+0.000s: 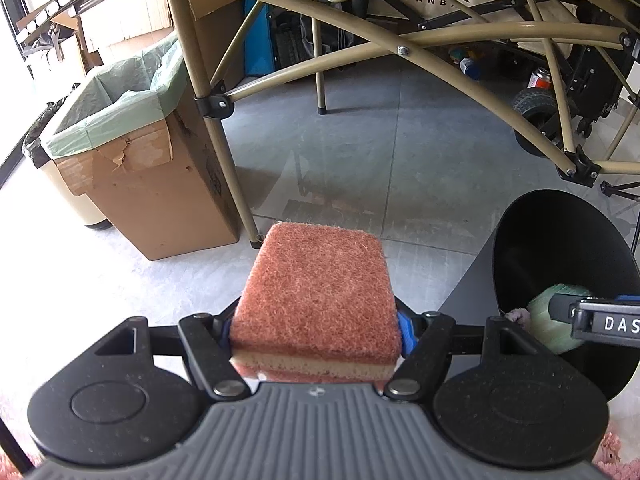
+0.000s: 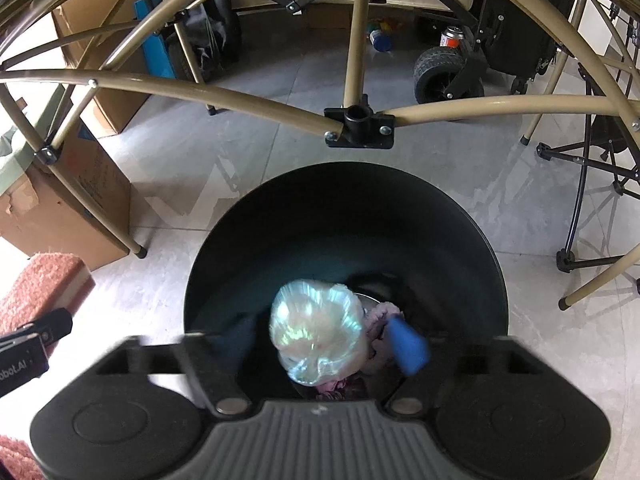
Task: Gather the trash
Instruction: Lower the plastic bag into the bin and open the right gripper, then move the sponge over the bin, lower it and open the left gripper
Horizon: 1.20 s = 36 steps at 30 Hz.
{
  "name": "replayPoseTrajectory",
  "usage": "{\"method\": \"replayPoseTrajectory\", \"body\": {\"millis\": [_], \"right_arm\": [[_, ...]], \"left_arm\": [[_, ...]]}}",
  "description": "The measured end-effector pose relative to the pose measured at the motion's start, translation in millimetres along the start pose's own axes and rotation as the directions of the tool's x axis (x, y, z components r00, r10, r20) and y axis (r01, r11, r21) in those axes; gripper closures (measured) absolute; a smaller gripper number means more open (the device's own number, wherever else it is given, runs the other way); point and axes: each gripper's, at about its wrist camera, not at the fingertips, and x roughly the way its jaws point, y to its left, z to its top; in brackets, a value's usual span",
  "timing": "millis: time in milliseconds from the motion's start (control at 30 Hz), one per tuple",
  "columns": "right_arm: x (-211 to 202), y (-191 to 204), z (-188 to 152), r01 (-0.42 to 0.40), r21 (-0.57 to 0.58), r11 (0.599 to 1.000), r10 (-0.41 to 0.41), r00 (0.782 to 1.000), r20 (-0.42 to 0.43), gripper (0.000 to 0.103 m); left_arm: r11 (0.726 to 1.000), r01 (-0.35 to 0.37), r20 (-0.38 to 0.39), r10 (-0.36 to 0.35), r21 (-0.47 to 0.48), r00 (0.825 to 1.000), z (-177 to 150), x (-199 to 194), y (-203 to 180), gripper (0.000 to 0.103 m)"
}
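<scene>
We see the crumpled clear plastic wrapper [image 2: 318, 330] in the lower middle of the right wrist frame, blurred, inside the mouth of the black bin [image 2: 460, 248], with pinkish crumpled stuff [image 2: 378, 322] just beside it to the right. The right gripper [image 2: 320, 344] hangs over the bin with its jaws spread wide and nothing pressed between them; one blue pad [image 2: 408, 346] shows to the right of the wrapper, apart from it, and the other finger is smeared by blur. In the left wrist frame the same bin [image 1: 560, 240] sits at the right edge, with the wrapper [image 1: 554, 312] seen pale green inside it behind the tip of the right gripper [image 1: 600, 320]. The left gripper [image 1: 316, 332] is clamped on a sponge [image 1: 316, 296], rust-red scouring face up and yellow foam below, filling the lower centre of that frame; its blue pads [image 1: 405, 334] press the sponge's sides. The sponge [image 2: 44, 284] also shows at the left edge of the right wrist frame. Farther out, at the left of the left wrist frame, a cardboard box [image 1: 160, 200] lined with a green bag [image 1: 120, 108] stands on the grey tiled floor [image 1: 360, 152], touching a leg of the tan folding frame [image 1: 360, 40] that arches across the top. A black wheel [image 1: 538, 112] sits at the upper right.
</scene>
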Motion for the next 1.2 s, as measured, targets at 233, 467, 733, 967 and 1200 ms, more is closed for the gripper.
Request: {"method": "replayPoseTrajectory", "body": {"millis": [233,467,733,967,1200], "right_arm": [[1.5,-1.0,0.1,0.013,0.000,1.000,-0.013,1.000,-0.010,0.009],[0.6,-1.8,0.1,0.006,0.003,1.000,-0.006,1.000,-0.008,0.009],[-2.7,-2.3,0.0,-0.001,0.008,1.000,0.001,1.000,-0.001,0.009],[-11.6,-6.5,-1.4,-0.005,0.011,1.000,0.005,1.000,0.020,0.009],[-22.1,-18.3,-2.8,-0.006,0.034,0.999,0.005,0.999,0.041,0.009]], "left_arm": [[1.000,0.001,0.001,-0.001,0.000,1.000,-0.4,-1.1,-0.4,0.032],[1.000,0.004,0.001,-0.004,0.003,1.000,-0.4,-1.6,-1.1,0.032],[1.000,0.013,0.004,-0.013,0.004,1.000,-0.6,-4.3,-2.1,0.032],[0.999,0.031,0.022,-0.031,0.015,0.999,2.6,-11.9,-10.4,0.032],[0.998,0.053,0.036,-0.054,0.032,0.998,5.0,-21.1,-25.3,0.032]]}}
